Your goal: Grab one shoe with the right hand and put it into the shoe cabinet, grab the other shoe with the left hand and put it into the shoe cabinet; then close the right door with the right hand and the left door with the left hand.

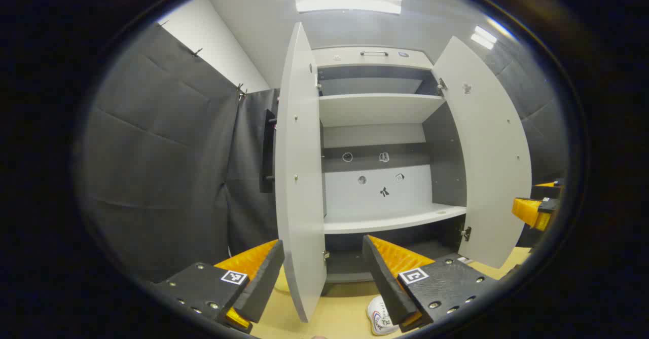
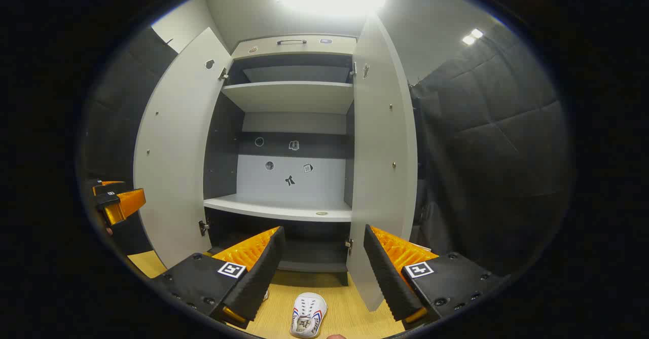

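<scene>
Fingers wide apart on both: left gripper [image 1: 322,283] and right gripper [image 2: 322,273] hold nothing, touch nothing. Shoe cabinet [image 2: 294,126] stands w/ both doors swung out, shelves bare. One white shoe [image 2: 308,314] lies on the wood floor [image 2: 274,324] below the right gripper, just in front of the cabinet (2nd shoe [image 1: 381,316] peeks past the left finger). Risk, imo: right door [image 2: 380,166] edge hangs near the shoe, so a sloppy descent could clip it, or pinch only the upper and drop it.

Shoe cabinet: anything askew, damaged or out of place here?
Nothing stands out. The cabinet looks intact, with both doors open and its shelves bare. One shoe lies on the floor in front, not yet stowed. Both claws, left and right, are open and hold nothing.
</scene>
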